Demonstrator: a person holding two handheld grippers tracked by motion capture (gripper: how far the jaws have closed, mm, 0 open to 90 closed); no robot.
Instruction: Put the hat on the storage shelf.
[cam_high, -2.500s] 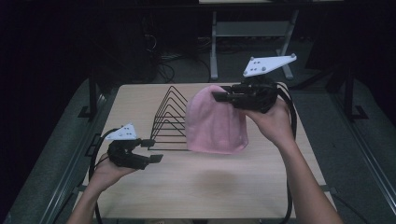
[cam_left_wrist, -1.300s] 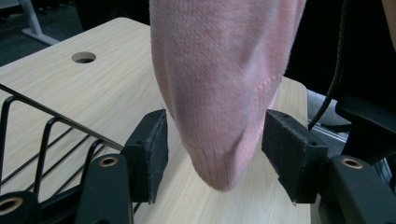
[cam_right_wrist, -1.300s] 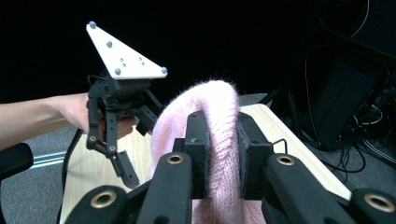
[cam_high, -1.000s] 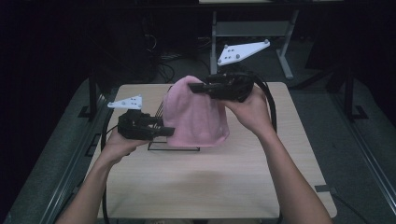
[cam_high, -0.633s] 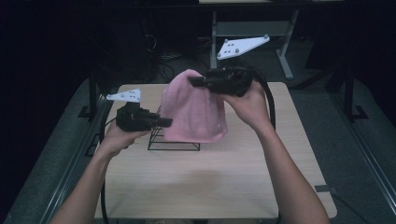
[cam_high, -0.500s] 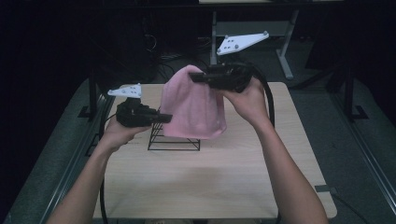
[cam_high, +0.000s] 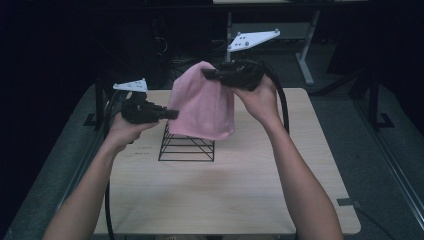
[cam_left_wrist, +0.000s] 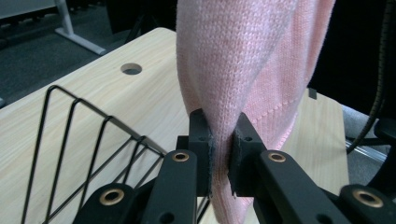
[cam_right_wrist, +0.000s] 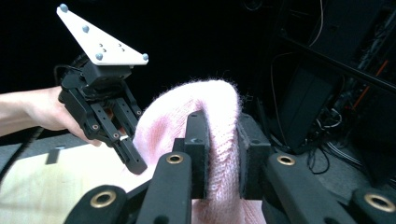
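Left claw (cam_high: 172, 114) clamped, level; right claw (cam_high: 207, 73) clamped, raised higher.

The knit hat (cam_high: 202, 107) at the frame's centre is plain pale pink, with fine ribbed stitching and no print. The wire rack (cam_high: 186, 148) below it is black. The tabletop (cam_high: 225, 185) is light wood grain. Both grippers, left (cam_high: 167, 114) and right (cam_high: 207, 74), are black with brass-coloured rivets, each topped by a white plate.

Hat (cam_high: 202, 107): pink knitted cloth, fuzzy | Rack (cam_high: 186, 148): thin black wire, smooth | Table (cam_high: 225, 190): pale wood-grain, matt | Gripper jaws: matt black plastic
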